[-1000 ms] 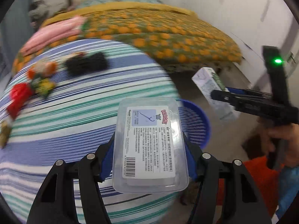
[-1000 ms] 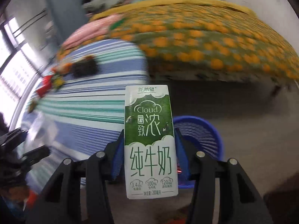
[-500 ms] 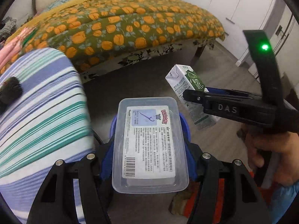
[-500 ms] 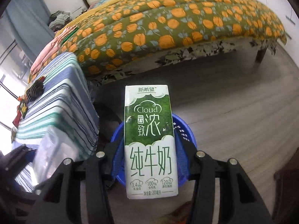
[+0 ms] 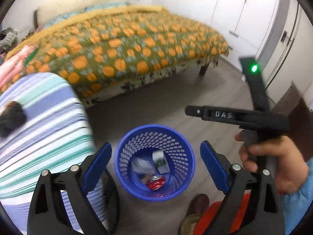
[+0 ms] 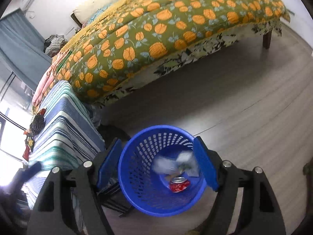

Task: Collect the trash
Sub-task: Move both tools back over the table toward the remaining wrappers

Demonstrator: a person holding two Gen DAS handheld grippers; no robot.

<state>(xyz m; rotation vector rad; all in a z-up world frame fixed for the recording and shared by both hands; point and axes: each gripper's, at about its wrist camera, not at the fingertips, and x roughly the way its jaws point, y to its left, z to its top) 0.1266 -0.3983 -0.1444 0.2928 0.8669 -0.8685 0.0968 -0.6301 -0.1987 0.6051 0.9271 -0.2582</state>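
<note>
Both claws hung released, empty, above blue basket (image 5: 125,162): left gripper (image 5: 155,164), right gripper (image 6: 157,163).

Largest to smallest, placed by basket:
- bed (image 5: 125,45) behind, across bare floor
- striped table (image 5: 41,133) just beside, on left
- dark item (image 5: 11,115) on table, well apart
- milk carton (image 5: 161,162), clear box (image 5: 141,165), red can (image 6: 179,184) inside basket

Risk: on retreat, lowered fingers could clip rim, tip light basket, spill trash. Table edge crowded left claw's path.

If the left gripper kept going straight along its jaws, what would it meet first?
Probably the blue basket: its open mouth sits between the open jaws of the left gripper, so likely the trash inside; depth is uncertain.
</note>
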